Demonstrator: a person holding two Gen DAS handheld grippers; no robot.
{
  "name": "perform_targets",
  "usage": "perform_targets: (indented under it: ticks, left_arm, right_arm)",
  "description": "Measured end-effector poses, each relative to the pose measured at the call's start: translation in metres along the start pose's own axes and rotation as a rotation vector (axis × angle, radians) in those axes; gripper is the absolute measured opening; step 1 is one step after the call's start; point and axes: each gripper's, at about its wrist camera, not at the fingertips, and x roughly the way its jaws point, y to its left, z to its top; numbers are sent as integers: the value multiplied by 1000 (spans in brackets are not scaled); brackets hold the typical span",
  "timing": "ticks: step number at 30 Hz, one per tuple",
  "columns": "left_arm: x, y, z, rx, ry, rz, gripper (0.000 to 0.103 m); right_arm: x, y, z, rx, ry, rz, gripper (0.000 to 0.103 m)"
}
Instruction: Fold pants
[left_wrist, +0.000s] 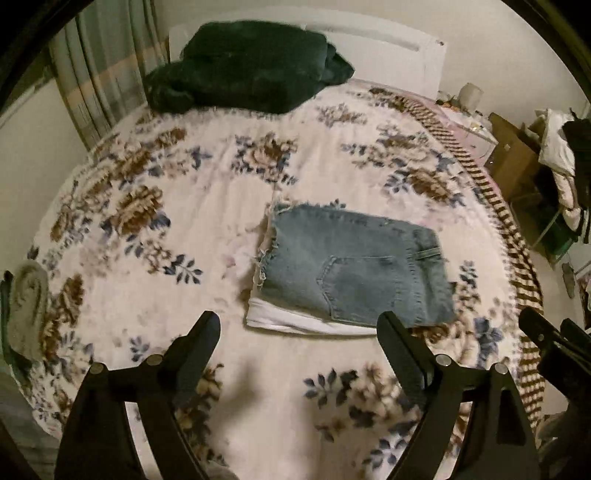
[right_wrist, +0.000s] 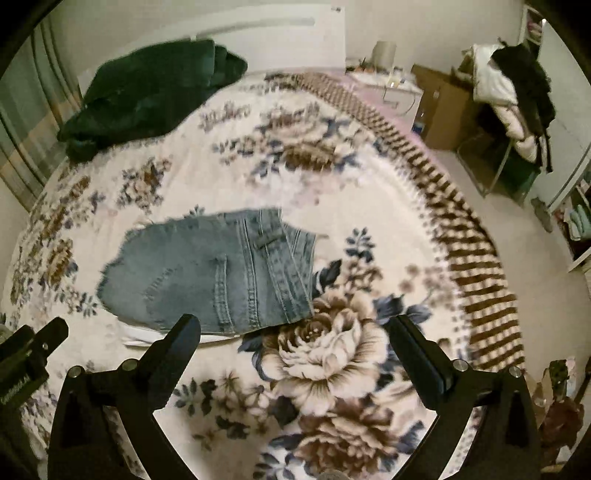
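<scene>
Left wrist: folded jeans (left_wrist: 354, 266) ahead of spread left claw (left_wrist: 297, 325).

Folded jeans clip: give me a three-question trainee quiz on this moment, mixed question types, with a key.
1. True or false: the left gripper is clamped on the jeans.
2. Multiple choice: what lies directly under the jeans? A) a white folded garment B) the dark green blanket C) a cardboard box
3. Fill in: the jeans lie on a bedspread with a ______ pattern.

Key
1. False: both the left and the right gripper hang open over the bed, holding nothing.
2. A: a white edge shows along the near side of the denim.
3. Floral.
</scene>
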Motion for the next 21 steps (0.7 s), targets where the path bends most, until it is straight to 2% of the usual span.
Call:
perform_targets:
  ticks: [11,16,21]
  left_arm:
    - [-159,-11,-21,-18,-132,-6,87]
    - [-235,-18,-45,-1,-195,-16,86]
    - [-294,-26,-72,27,-229,-7,86]
  right_arm:
    - [-182,-33,-33,-9,-108,33,103]
    - [-270,-46,-55,-33,-176,60,103]
    - [-356,-58,-78,-56,-232,74,103]
